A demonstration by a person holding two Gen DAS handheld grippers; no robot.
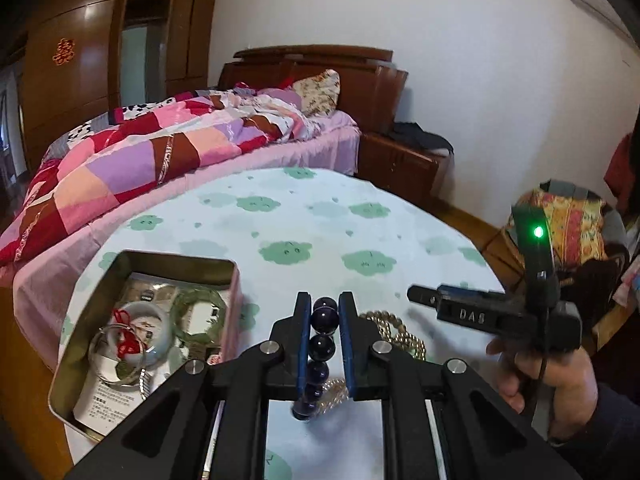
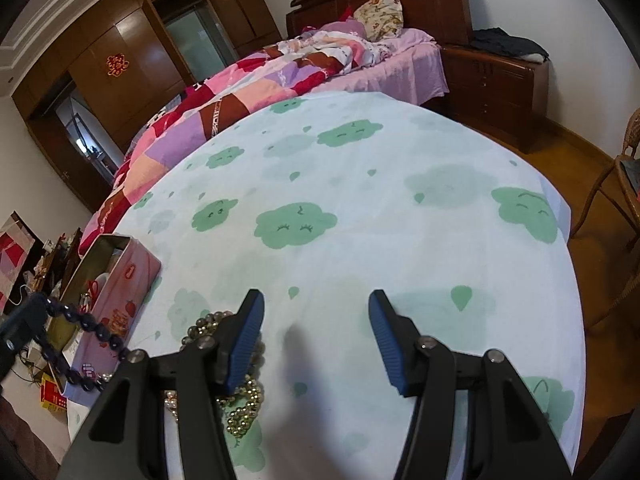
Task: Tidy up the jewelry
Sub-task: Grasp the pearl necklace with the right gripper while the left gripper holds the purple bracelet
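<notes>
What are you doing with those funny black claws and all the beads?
Sorting jewelry. The left gripper is shut on a dark purple round-bead bracelet, raised off the cloud-print tablecloth beside the open pink metal tin. The right gripper is open, next to a gold beaded necklace.

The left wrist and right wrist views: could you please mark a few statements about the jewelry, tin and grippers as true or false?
1. The left gripper is closed on a dark purple bead bracelet. True.
2. The right gripper holds the gold bead strand. False: its jaws stand open and hold nothing; the strand lies on the tablecloth beside it.
3. The tin has its lid on. False: it is open, with bangles inside.
4. A green bangle lies inside the tin. True.
5. The tin stands on the bed. False: it stands on the tablecloth.
</notes>
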